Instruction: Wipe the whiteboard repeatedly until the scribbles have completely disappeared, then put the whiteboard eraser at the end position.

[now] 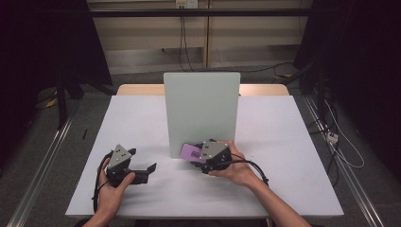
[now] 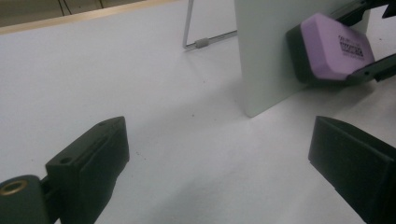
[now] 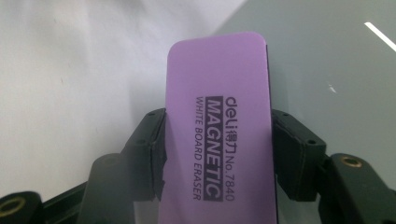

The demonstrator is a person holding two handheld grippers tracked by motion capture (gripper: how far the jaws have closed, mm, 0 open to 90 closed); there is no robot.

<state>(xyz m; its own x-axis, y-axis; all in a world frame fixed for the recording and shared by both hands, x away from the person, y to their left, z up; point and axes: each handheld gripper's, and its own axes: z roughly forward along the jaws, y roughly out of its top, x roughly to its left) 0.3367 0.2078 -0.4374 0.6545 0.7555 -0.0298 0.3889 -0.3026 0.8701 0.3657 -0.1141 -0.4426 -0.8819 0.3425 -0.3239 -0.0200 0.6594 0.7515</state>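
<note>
Eraser sits clamped in the right gripper; both black jaws press its long sides, purple printed face toward the camera in the right gripper view. In the high view it's at the lower edge of the upright whiteboard, roughly 6 o'clock on the board face, w/ the eraser's dark felt side toward the board. From the left gripper view the eraser looks to be right against the board near its bottom corner; can't tell for sure if the felt is pressing or just beside it.

Left gripper rests on the white table at about 9 o'clock from the board, jaws spread wide, nothing between them.

Step in hand, as I read it: bringing eraser onto the board to wipe or park it. No marks visible on the board face.

Next move calls for: keep the felt flat to the surface and press lightly. The board stands on a thin wire prop, so a hard push could tip it back; left gripper may need to steady an edge.
</note>
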